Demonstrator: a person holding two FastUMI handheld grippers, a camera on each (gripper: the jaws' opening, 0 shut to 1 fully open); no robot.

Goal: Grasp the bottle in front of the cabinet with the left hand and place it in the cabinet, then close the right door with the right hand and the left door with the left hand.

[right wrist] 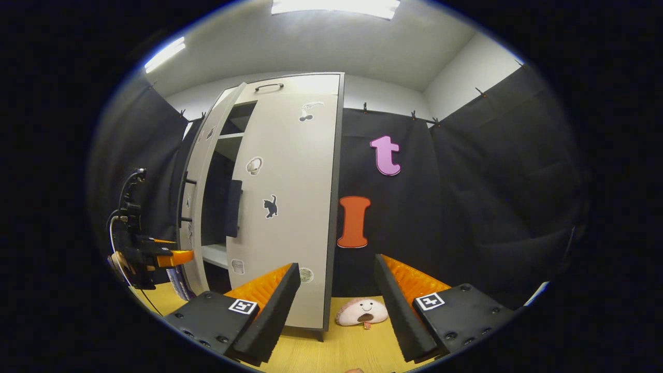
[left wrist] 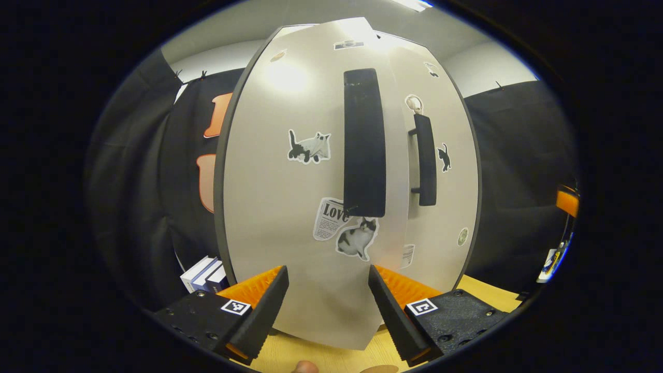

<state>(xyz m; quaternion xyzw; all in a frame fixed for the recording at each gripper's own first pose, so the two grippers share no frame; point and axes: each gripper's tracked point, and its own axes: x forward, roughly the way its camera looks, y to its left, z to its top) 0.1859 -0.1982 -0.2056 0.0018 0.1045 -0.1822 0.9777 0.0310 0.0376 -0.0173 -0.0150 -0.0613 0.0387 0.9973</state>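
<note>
In the left gripper view, the left gripper (left wrist: 328,305) is spread apart and grasps nothing. It points at the left door (left wrist: 290,207) of the cabinet (right wrist: 290,155), very near to the door's face. This door carries a long dark handle (left wrist: 364,142) and some cat stickers (left wrist: 309,147). To the right of it stands the right door (left wrist: 445,207) with its own dark handle (left wrist: 426,160). A few books (left wrist: 204,274) lie at the lower left, beside the cabinet.

In the right gripper view, the right gripper (right wrist: 336,311) is also released and holds nothing. It is apart from the cabinet, above the wooden table (right wrist: 331,352). The right door looks shut, while the left door stands partly open, with a dark gap and 2 shelves between them. The bottle is hidden, so I cannot tell where it stands. A small plush toy (right wrist: 361,312) lies on the table, near the cabinet's right corner.
</note>
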